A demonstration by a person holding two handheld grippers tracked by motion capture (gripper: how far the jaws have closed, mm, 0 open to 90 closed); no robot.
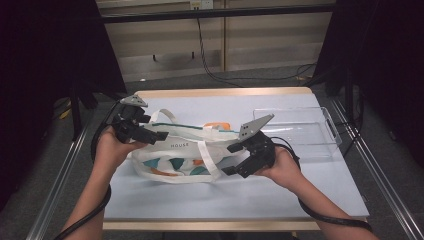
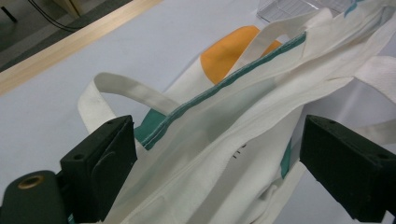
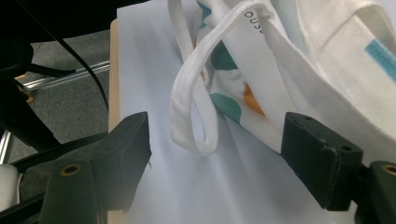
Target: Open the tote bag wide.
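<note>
A white tote bag point(image 1: 181, 146) with teal and orange shapes lies on its side on the pale blue table point(image 1: 225, 197). My left gripper point(image 1: 156, 127) is at the bag's left end. In the left gripper view its jaws stand wide apart, open point(image 2: 215, 158), with the bag's teal-trimmed rim point(image 2: 243, 74) and loose cloth between them. My right gripper point(image 1: 231, 159) is at the bag's right end, near the front. Its jaws are open point(image 3: 215, 154) around a hanging white handle loop point(image 3: 191, 112) and do not press on it.
A clear plastic tray point(image 1: 300, 131) sits on the table at the back right, just beyond the bag. A second handle loop point(image 2: 121, 91) lies flat on the table behind the bag. Black cables trail from both grippers over the table's front edge.
</note>
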